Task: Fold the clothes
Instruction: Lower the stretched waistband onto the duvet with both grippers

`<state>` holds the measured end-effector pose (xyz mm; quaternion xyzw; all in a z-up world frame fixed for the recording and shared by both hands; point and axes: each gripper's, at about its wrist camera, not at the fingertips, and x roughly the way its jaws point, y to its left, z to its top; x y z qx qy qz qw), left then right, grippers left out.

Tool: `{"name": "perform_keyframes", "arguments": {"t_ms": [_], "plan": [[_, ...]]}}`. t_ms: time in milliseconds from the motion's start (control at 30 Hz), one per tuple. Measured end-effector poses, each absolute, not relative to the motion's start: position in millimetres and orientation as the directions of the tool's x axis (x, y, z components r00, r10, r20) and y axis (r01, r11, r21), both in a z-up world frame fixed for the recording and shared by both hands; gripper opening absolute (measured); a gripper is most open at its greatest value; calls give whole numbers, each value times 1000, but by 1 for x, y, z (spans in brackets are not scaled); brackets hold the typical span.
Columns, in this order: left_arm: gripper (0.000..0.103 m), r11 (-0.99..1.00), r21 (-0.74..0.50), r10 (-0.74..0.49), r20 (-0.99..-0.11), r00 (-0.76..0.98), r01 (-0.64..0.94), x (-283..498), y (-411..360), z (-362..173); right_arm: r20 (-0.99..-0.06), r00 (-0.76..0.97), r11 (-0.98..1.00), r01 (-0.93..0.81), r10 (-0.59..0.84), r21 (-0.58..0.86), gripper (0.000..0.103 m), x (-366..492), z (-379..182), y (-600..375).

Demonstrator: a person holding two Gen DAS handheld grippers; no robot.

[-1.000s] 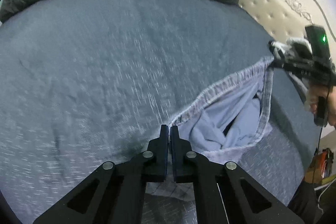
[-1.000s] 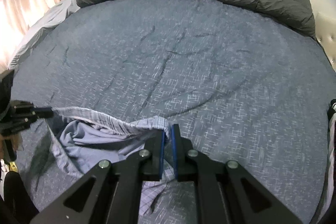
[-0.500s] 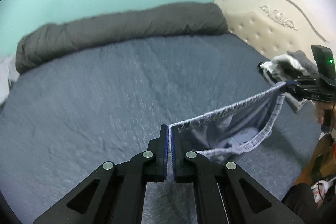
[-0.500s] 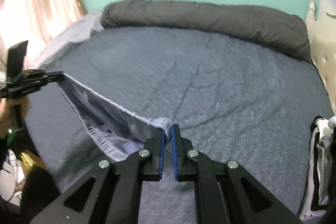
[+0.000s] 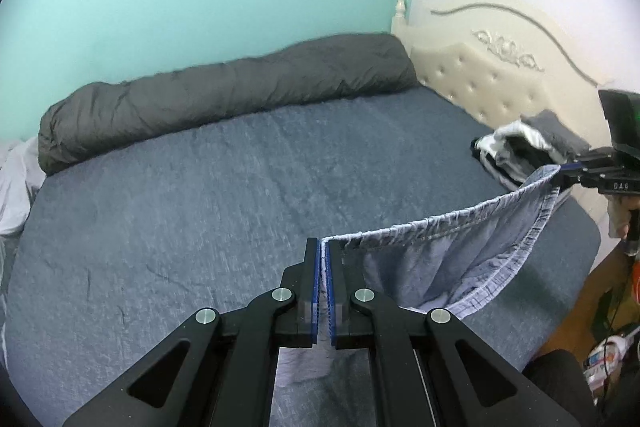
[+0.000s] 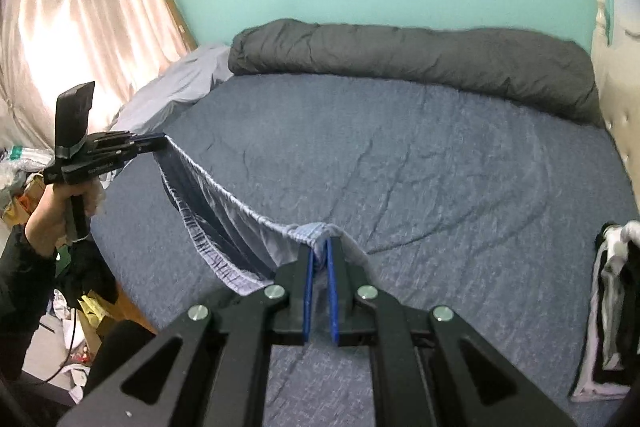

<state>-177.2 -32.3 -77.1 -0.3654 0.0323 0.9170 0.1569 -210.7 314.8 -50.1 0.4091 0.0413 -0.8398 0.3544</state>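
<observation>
I held the shorts by the waistband, left gripper and right gripper each clamped on an end, taut between them, legs probably hanging clear above the bed.

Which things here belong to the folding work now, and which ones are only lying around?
In use:
- light blue shorts
- left hand-held gripper, shut on the waistband
- right hand-held gripper, shut on the waistband
- bed

Lying about:
- rolled grey duvet
- clothes pile
- curtain
</observation>
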Motion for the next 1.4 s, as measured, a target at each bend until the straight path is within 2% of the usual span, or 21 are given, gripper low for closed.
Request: {"name": "perform_keyframes", "arguments": {"t_ms": [233, 533, 933, 1000, 1067, 1267, 1400], "plan": [[3, -948, -126, 279, -774, -568, -293, -221, -30, -167, -781, -328, -776, 560, -531, 292, 6, -256, -130, 300], [3, -951, -193, 291, -817, -497, -241, -298, -44, -263, -826, -258, -822, 440, -500, 360, 6, -339, -230, 292], [7, -935, -305, 353, -797, -490, -179, -359, -65, -309, -854, -220, -854, 355, -472, 381, 6, -411, -295, 285], [12, -930, -327, 366, -779, -510, -168, -355, -75, -307, -852, -216, -854, 342, -476, 391, 6, -414, -300, 287], [32, -933, -317, 358, -776, -520, -168, -347, -77, -307, -849, -211, -852, 333, -484, 403, 6, -415, -306, 289], [33, -936, -226, 330, -828, -452, -270, -323, -50, -330, -837, -199, -851, 265, -509, 454, 6, -420, -321, 298], [33, -930, -229, 341, -830, -441, -287, -315, -39, -338, -835, -200, -849, 263, -512, 458, 6, -416, -320, 300]]}}
